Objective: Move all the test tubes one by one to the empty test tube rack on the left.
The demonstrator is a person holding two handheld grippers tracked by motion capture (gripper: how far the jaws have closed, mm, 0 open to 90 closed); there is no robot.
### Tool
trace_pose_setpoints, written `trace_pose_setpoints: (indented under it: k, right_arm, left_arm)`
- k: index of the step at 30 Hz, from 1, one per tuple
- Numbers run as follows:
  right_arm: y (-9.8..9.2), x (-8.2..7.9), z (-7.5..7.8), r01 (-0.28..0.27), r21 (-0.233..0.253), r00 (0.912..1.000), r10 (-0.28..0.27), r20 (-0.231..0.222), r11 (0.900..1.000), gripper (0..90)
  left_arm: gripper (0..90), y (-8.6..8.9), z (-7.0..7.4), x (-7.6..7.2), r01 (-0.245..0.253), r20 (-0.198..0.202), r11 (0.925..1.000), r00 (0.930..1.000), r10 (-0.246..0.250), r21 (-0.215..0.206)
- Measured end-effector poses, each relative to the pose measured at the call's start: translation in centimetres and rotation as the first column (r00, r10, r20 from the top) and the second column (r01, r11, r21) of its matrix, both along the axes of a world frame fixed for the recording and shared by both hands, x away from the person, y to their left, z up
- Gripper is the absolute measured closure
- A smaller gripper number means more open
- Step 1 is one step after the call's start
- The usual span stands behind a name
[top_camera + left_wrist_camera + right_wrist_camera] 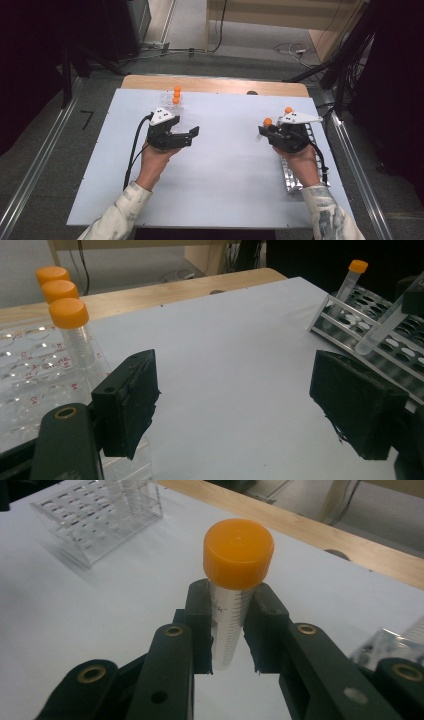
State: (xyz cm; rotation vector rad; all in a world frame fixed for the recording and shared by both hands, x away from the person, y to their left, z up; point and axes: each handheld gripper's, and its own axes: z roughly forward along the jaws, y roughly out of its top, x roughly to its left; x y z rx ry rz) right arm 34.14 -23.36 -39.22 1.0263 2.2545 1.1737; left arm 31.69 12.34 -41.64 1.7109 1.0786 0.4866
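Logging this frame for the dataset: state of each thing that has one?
Left claw: open, holding nothing.
Right claw: shut on the capped tube.
Capped tube: orange cap on, upright, lifted off the table.
Clear rack: standing, three capped tubes in a row.
Metal rack: one capped tube in it, leaning.
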Motion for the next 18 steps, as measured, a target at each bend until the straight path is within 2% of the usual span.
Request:
trace_pose_setpoints:
  k: [9,18]
  right_arm:
    - [2.9,-0.3,-1.5,-0.057,0.01,0.9979,0.057,-0.03,0.998,71.8]
    - [5.2,-0.8,-2.6,-0.112,0.01,0.9927,0.113,-0.043,0.994,71.8]
  left_arm:
    - [20.0,-0.6,0.1,-0.4,0.027,0.003,0.9996,0.9996,-0.027,0.004]
    - [20.2,-1.8,0.2,-1.0,0.075,0.004,0.9972,0.9972,-0.075,-0.003]
